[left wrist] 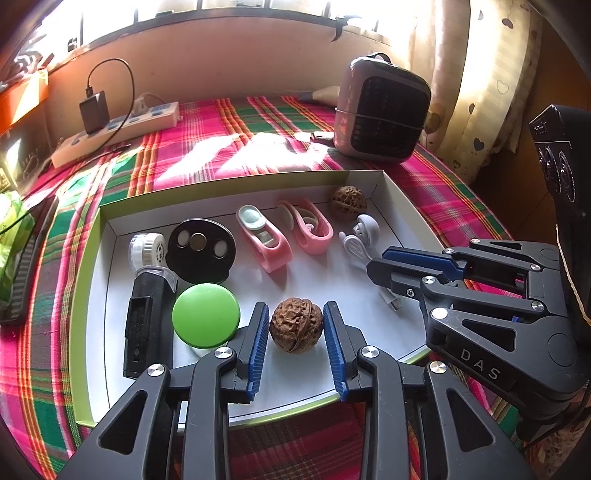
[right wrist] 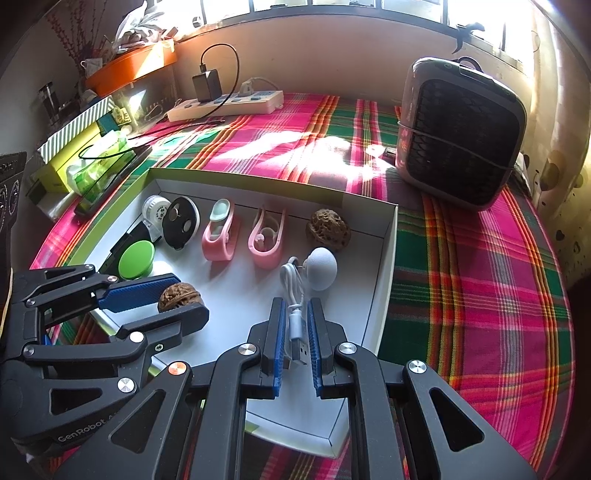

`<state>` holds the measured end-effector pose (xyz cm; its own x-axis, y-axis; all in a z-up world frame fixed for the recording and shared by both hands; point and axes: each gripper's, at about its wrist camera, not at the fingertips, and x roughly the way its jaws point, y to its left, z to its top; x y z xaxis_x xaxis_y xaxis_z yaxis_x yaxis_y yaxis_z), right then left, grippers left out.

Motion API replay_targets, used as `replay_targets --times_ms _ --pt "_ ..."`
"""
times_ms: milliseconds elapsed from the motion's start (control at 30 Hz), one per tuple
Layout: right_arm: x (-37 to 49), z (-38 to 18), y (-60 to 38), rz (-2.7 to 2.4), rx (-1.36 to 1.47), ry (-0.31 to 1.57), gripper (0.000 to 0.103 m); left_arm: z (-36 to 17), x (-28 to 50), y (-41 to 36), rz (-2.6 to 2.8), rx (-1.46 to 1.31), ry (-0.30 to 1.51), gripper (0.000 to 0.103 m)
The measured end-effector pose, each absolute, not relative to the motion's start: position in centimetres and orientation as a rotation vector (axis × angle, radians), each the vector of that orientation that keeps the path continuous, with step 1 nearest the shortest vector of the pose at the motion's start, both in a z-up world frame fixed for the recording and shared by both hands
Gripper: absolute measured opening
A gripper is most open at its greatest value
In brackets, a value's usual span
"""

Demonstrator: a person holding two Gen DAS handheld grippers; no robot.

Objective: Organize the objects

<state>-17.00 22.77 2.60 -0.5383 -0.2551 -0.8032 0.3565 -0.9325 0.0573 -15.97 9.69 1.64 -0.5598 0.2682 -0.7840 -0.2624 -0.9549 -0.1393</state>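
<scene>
Over the tray (left wrist: pixel 110 218), both tools angle downward, left tool (left wrist: pixel 296 326) gripping walnut (left wrist: pixel 295 325).

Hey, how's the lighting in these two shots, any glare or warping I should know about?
Left wrist view: window blown out white, a bright sun patch on the plaid cloth, edges bowed by the fisheye. Right wrist view: same blown window, glare on the cloth beside the heater, dark vignetted corners; the tray stays evenly lit and sharp.

Rough wrinkled walnut (left wrist: pixel 296 325), glossy green lid (left wrist: pixel 205 315), woven plaid cloth (right wrist: pixel 480 280), possibly cardboard tray (left wrist: pixel 236 184)
</scene>
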Motion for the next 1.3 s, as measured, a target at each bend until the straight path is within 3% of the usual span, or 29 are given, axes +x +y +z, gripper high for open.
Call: replay_targets --times_ms 233,467,733,933,1300 --pt "-16.5 2.9 23.0 -2.498 1.263 0.15 0.013 2.0 -15.5 9.7 2.553 -1.269 0.01 0.028" --pt "-15.8 3.3 23.3 -2.523 1.249 0.126 0.029 2.7 -14.7 9.3 2.579 -1.253 0.004 0.029" --pt "-14.3 4.3 23.4 -2.586 1.204 0.109 0.03 3.4 -13.7 8.8 2.616 -1.241 -0.006 0.032" --pt "-12.9 4.9 23.6 -2.636 1.173 0.06 0.038 4.1 -12.5 8.5 2.661 -1.206 -0.007 0.032" --pt "-9.7 5.4 23.0 -2.689 1.13 0.047 0.042 4.7 -9.8 7.8 2.727 -1.177 -0.008 0.032"
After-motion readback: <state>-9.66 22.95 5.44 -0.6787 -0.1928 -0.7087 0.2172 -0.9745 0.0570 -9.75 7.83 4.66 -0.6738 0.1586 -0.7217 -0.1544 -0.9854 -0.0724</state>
